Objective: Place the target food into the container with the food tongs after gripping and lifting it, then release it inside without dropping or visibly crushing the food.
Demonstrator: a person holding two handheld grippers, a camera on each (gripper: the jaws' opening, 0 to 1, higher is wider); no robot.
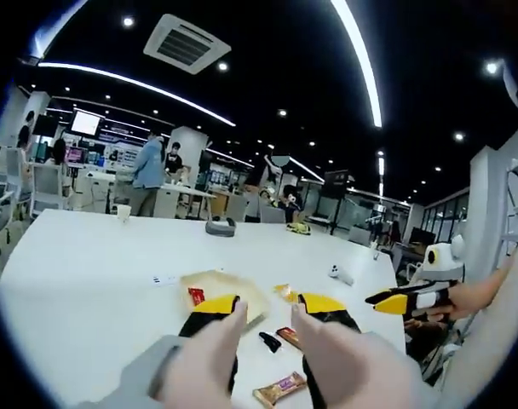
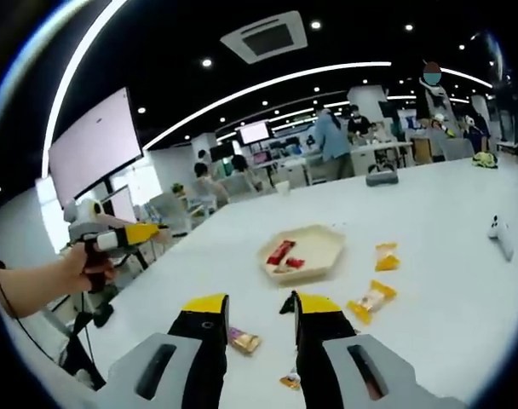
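I see bright ceiling light strips (image 1: 361,60) glaring, the white table (image 2: 446,256) evenly lit, edges bowed by fisheye.

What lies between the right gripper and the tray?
In the right gripper view, only bare white table lies between the right gripper and the tray.

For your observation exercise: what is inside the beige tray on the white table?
In the right gripper view, the beige tray holds two red-wrapped snacks. Its near rim hides a little of the floor; other wrapped snacks lie outside on the table.
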